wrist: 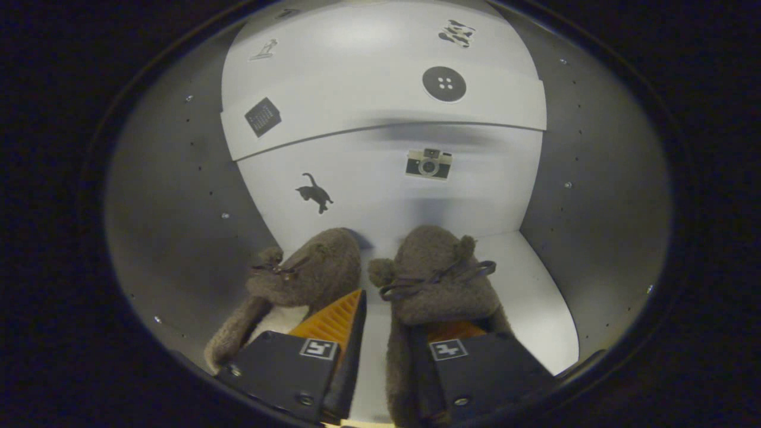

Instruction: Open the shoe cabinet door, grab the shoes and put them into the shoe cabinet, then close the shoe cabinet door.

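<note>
slipper heels (410, 368) hidden behind claw (380, 339)

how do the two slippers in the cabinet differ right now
The left slipper lies angled, toe leaning toward its mate, while the right slipper points straight at the back wall. The left one's inner lining shows beside the finger; the right one's opening is hidden by the other finger. The left slipper sits by the grey side wall; the right one has bare shelf beside it. Both are brown, fuzzy, with bows. The gripper looks open.

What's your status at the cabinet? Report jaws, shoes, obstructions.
Gripper inside the shoe cabinet, jaws open, one finger in each slipper. Left slipper and right slipper side by side on the shelf floor, toes near the back panel. Nothing blocking.
</note>
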